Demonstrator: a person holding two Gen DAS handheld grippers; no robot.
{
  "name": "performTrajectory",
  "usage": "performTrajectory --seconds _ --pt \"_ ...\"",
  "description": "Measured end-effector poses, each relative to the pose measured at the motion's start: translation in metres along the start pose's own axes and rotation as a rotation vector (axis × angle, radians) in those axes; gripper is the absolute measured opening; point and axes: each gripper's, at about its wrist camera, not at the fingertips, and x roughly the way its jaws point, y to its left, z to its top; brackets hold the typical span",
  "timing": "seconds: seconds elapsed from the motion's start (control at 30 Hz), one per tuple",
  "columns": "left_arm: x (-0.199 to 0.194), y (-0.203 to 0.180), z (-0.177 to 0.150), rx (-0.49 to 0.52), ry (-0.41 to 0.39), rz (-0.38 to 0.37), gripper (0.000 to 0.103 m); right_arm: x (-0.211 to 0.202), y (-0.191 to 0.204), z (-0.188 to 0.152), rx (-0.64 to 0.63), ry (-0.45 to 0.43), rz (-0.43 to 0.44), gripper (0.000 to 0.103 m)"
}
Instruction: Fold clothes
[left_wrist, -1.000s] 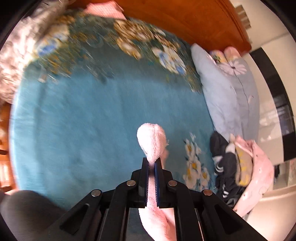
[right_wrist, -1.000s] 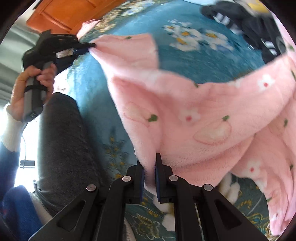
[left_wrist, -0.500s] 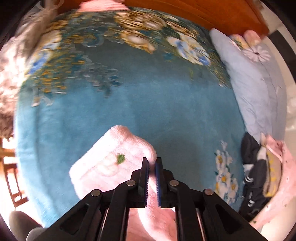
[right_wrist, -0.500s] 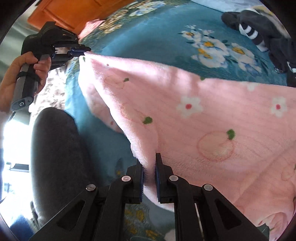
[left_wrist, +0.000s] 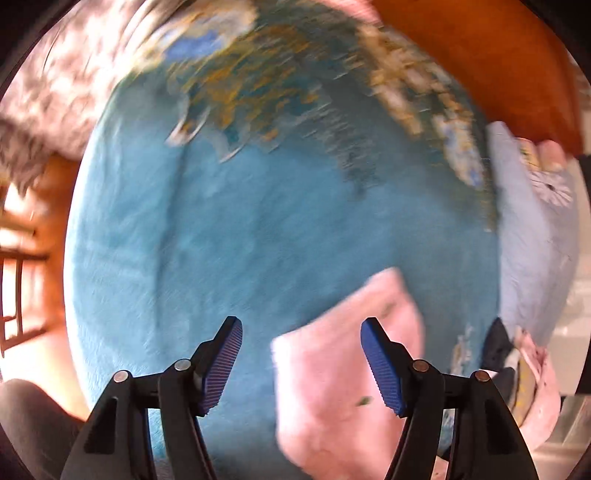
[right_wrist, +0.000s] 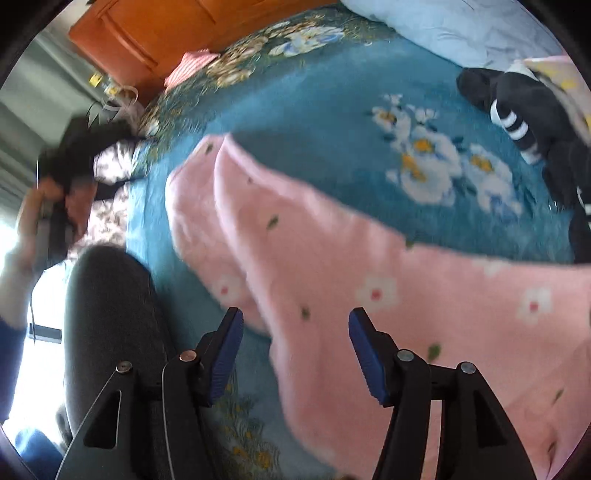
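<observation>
Pink fleece garment (right_wrist: 332, 266) with small flowers and fruit prints lies spread across a teal floral bedspread (right_wrist: 332, 155). The right hand-held gripper (right_wrist: 295, 347) has just opened, blue pads apart above the fleece edge, gripping nothing. The left hand-held gripper (left_wrist: 301, 362) has also just opened over a blurred pink corner. Dark clothes (right_wrist: 524, 107) sit near pillows.

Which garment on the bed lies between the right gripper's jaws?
The pink fleece garment, flower-printed, spread under the open right gripper. The black striped clothes lie heaped far off by the pillows.
</observation>
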Motion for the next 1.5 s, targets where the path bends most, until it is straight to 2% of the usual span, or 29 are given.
performTrajectory --seconds 0.07,0.13,0.27,0.33,0.4,0.5,0.53,0.57,0.6,0.63,0.67,0.73,0.77,0.87,0.93,1.0,1.07,1.2,1.23,1.27,1.33,1.4,1.5 --pt "0.006 -0.002 -0.001 0.005 0.025 -0.012 0.069 0.000 -0.009 0.020 0.013 -0.025 0.021 0.061" --pt "0.011 -0.004 -0.003 0.009 0.050 -0.024 0.069 0.008 -0.015 0.037 0.034 -0.015 0.019 0.061" --pt "0.028 -0.025 -0.007 0.106 0.091 0.026 0.069 0.054 0.011 0.069 0.011 0.013 -0.010 0.061" --pt "0.038 -0.030 -0.009 0.117 0.115 0.041 0.069 0.071 0.020 0.081 -0.019 0.035 -0.023 0.061" --pt "0.045 -0.031 -0.011 0.114 0.124 0.058 0.063 0.085 0.028 0.088 -0.056 0.048 -0.048 0.061" --pt "0.045 -0.030 -0.012 0.109 0.116 0.071 0.048 0.099 0.034 0.094 -0.096 0.070 -0.077 0.061" --pt "0.045 -0.028 -0.011 0.101 0.114 0.068 0.038 0.103 0.035 0.094 -0.097 0.085 -0.068 0.061" --pt "0.044 -0.025 -0.011 0.088 0.113 0.054 0.022 0.106 0.036 0.094 -0.095 0.096 -0.055 0.060" --pt "0.042 -0.023 -0.010 0.074 0.111 0.035 0.015 0.109 0.037 0.094 -0.093 0.106 -0.042 0.055" --pt "0.040 -0.021 -0.011 0.068 0.105 0.025 0.013 0.110 0.038 0.092 -0.098 0.113 -0.044 0.042" --pt "0.037 -0.021 -0.012 0.068 0.094 0.021 0.010 0.110 0.039 0.090 -0.104 0.120 -0.048 0.035" --pt "0.027 -0.023 -0.013 0.084 0.058 0.026 0.010 0.110 0.042 0.086 -0.115 0.134 -0.056 0.009" --pt "0.021 -0.026 -0.013 0.100 0.034 0.035 0.009 0.109 0.043 0.086 -0.123 0.137 -0.052 0.008" --pt "-0.004 -0.027 0.000 0.146 -0.054 0.066 0.009 0.098 0.056 0.088 -0.165 0.133 0.014 0.007" --pt "-0.016 -0.022 0.019 0.179 -0.100 0.090 0.009 0.088 0.065 0.100 -0.190 0.088 0.023 0.007" --pt "-0.021 -0.027 0.033 0.215 -0.108 0.107 0.009 0.080 0.071 0.114 -0.197 0.035 0.020 0.007" --pt "-0.016 -0.034 0.044 0.245 -0.096 0.093 0.010 0.078 0.071 0.133 -0.175 -0.004 -0.011 0.007" --pt "0.000 -0.037 0.056 0.286 -0.066 0.041 0.018 0.106 0.057 0.151 -0.100 0.048 -0.102 0.007" --pt "0.001 -0.036 0.056 0.291 -0.060 0.031 0.026 0.113 0.053 0.151 -0.092 0.063 -0.119 0.007" --pt "0.003 -0.036 0.057 0.296 -0.054 0.021 0.041 0.117 0.050 0.149 -0.092 0.072 -0.128 0.007" --pt "-0.003 -0.027 0.054 0.277 -0.067 -0.009 0.060 0.122 0.046 0.146 -0.097 0.083 -0.141 0.007" --pt "-0.009 -0.010 0.055 0.222 -0.068 -0.062 0.062 0.124 0.044 0.143 -0.100 0.077 -0.143 0.007" --pt "-0.006 0.021 0.057 0.098 -0.023 -0.115 0.062 0.123 0.042 0.144 -0.074 0.066 -0.138 0.009"
